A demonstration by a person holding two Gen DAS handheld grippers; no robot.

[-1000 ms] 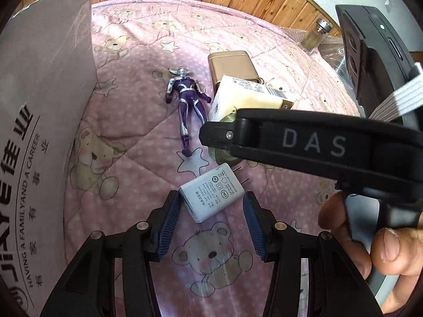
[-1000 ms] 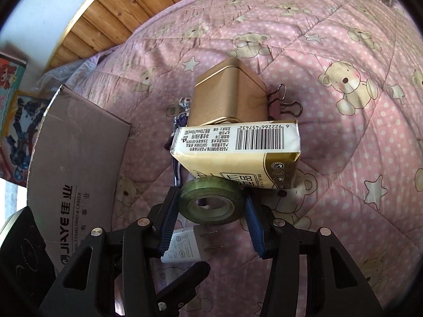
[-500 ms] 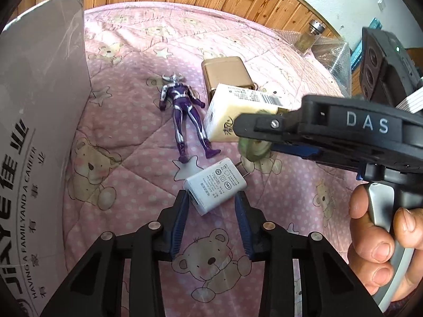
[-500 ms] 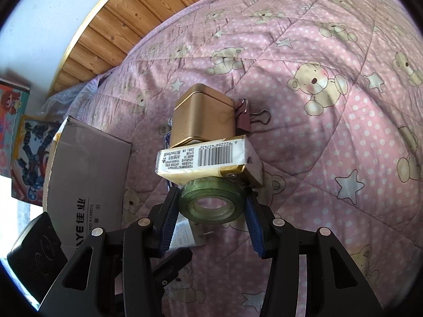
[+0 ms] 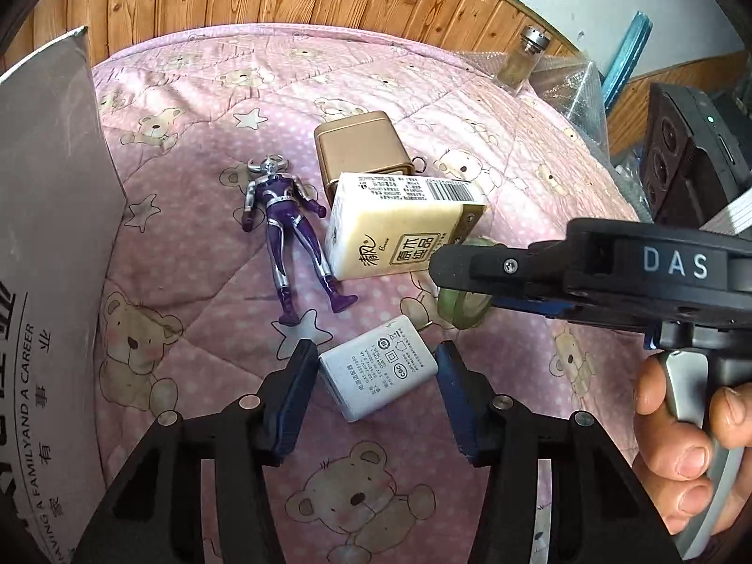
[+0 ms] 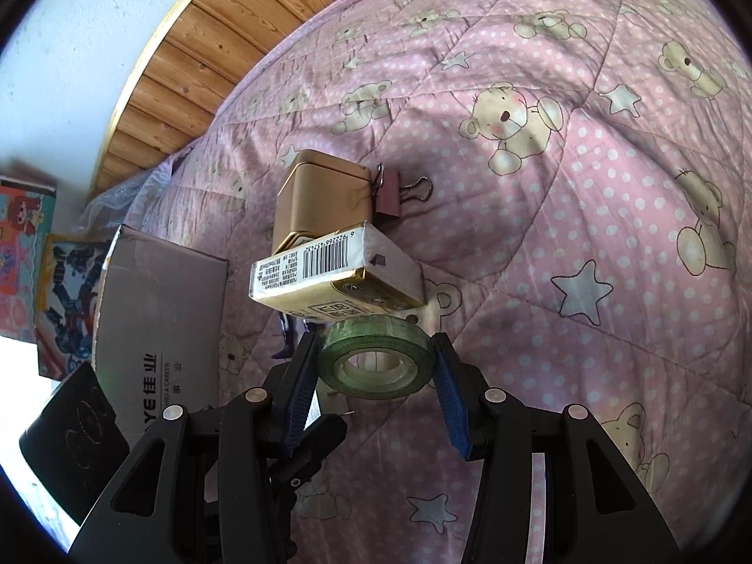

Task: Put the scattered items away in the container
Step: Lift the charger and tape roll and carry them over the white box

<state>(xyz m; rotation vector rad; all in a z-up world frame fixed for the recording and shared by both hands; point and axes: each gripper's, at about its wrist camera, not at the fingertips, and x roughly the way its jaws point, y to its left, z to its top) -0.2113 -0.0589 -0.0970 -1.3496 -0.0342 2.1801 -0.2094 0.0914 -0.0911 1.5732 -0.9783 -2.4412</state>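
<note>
On the pink bear-print quilt [image 5: 197, 282], the white charger [image 5: 378, 366] lies tilted between the two blue-padded fingers of the left gripper [image 5: 375, 387]; those fingers are spread, with the left pad just off the charger's near-left corner and the right pad beside its right edge, though whether either pad touches it cannot be told. The right gripper [image 6: 375, 383] pinches the green tape roll [image 6: 374, 364] across its width, a pad pressed against each side, the roll's hole facing the camera. In the left wrist view that roll shows only partly behind the right gripper's black arm, right of and slightly beyond the charger, and a hand [image 5: 681, 446] grips the handle at the far right edge. Just beyond the tape lies the cream tissue pack [image 6: 338, 277], and behind that the gold tin [image 6: 317, 199], with a brown binder clip [image 6: 390, 197] touching the tin's right side. The purple toy figure [image 5: 286, 230] lies on its back to the left of the tissue pack. The grey cardboard box [image 5: 51, 254], printed with lettering, stands along the left edge of the quilt, well apart from both grippers' fingertips.
</note>
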